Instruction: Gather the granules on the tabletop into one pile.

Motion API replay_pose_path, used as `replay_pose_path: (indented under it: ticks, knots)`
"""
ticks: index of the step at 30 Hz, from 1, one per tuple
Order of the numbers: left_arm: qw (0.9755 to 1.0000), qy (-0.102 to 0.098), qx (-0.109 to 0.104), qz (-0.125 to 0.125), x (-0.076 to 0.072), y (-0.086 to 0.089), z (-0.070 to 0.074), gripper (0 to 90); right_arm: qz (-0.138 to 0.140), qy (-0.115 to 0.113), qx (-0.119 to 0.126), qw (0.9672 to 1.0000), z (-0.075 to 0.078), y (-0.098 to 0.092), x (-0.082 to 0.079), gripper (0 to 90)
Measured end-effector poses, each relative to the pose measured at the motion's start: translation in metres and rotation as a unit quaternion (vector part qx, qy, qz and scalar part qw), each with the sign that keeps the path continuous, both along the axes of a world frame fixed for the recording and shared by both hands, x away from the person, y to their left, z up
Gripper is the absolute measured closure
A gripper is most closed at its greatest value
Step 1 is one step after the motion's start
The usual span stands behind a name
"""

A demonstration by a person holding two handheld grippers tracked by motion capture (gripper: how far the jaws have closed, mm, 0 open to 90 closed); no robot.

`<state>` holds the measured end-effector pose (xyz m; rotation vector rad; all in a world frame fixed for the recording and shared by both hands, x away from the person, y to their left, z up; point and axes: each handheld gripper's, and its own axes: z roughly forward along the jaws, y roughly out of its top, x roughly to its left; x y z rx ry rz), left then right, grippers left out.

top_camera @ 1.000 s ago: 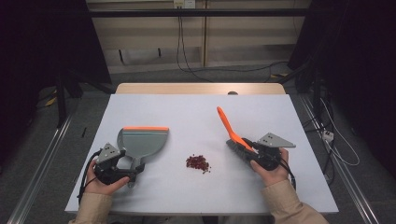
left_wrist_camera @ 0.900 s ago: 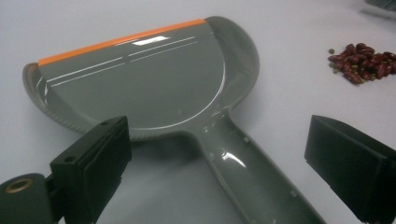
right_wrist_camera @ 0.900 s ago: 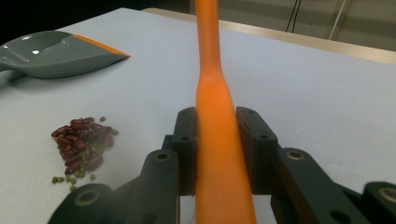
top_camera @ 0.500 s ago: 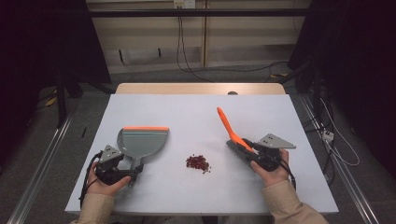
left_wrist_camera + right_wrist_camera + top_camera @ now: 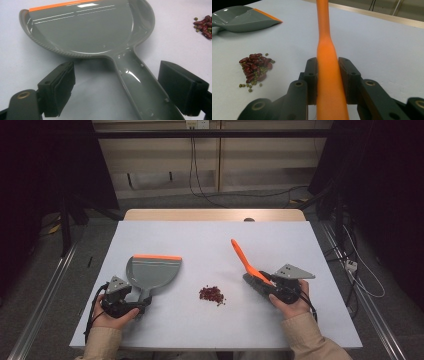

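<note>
High view, lower left: the left tool (image 5: 131, 301), jaws apart and just closing around the dustpan (image 5: 152, 271) handle, must clamp it next, while the right tool (image 5: 272, 287) grips the brush (image 5: 244, 258) beside the beans (image 5: 212, 294).

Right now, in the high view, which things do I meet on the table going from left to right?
Left gripper → grey dustpan → small pile of beans → orange brush → right gripper.

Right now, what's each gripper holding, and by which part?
Right gripper clamps the brush's orange handle. Left gripper, jaws just closing, straddles the dustpan handle without gripping.
</note>
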<state>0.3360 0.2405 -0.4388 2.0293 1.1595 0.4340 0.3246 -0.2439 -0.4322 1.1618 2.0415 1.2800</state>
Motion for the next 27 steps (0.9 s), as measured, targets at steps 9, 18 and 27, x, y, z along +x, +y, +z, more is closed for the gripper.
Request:
replay_pose_path:
  ticks: [9,18,27]
  knots:
    - [1.0,-0.005,-0.003,0.005,0.0001,0.0019,0.0015,16.2,0.019,0.053,-0.047,0.9973,0.0022,0.0015,0.0046,68.3]
    - [1.0,0.006,0.006,0.002,0.0036,-0.0016,-0.0008,17.5,0.023,0.052,-0.046,0.9973,0.0084,0.0045,0.0069,69.4]
    - [0.9995,0.007,0.018,0.024,0.0072,-0.0011,0.0018,23.8,0.011,0.051,-0.051,0.9973,0.0083,-0.0004,0.0086,71.1]
